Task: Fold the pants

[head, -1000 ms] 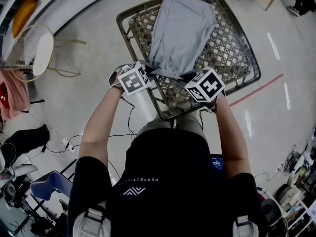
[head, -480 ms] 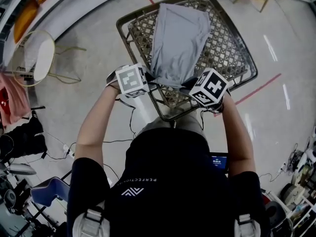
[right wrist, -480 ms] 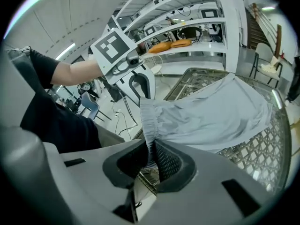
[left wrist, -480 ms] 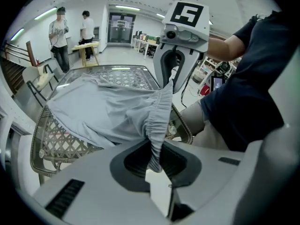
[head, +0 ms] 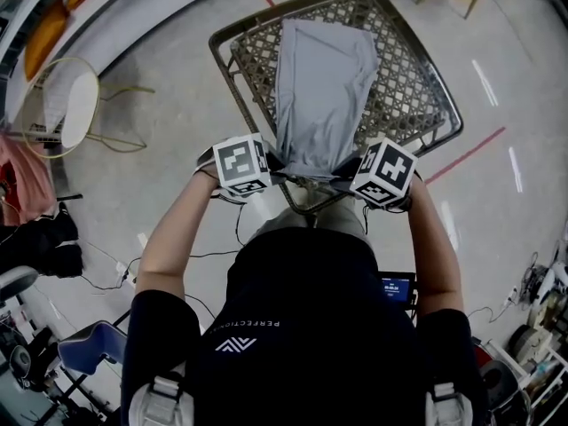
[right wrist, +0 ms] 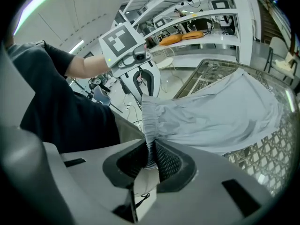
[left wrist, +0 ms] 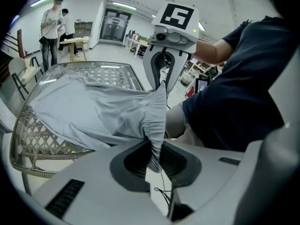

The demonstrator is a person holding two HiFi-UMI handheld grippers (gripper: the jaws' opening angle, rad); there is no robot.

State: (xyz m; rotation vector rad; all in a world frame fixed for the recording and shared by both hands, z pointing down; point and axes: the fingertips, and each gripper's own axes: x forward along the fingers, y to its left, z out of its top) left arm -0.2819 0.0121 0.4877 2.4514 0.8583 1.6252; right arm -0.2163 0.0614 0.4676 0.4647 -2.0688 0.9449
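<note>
**A:** Where are the pants?

**B:** The grey pants [head: 321,87] lie lengthwise on the lattice-topped table [head: 417,69]. The legs run toward the far side. The gathered waistband [head: 309,169] hangs at the table's near rim, stretched between the two claws.

**A:** Are both claws grasping it?

**B:** Yes. The left gripper [left wrist: 154,154] is clenched on the left corner of the waistband, with bunched cloth pinched between its dark pads [left wrist: 134,160]. The right gripper [right wrist: 151,159] is clamped on the right corner the same way, and a fold of elastic rises straight out of its jaws. Each claw shows in the other's view, at the opposite end of the band.

**A:** What's nearest beyond that?

**B:** The person's dark shirt [head: 302,327] fills the near side, with both forearms reaching out to the claws.

**A:** And farther out?

**B:** A wire-framed round chair [head: 62,96] stands well left of the table, and a pink cloth [head: 22,180] shows at the left edge. A red tape line [head: 466,155] crosses the floor just right of the table. Two people [left wrist: 51,27] stand far beyond it by a small wooden table. White shelves [right wrist: 201,29] hold something orange.
</note>
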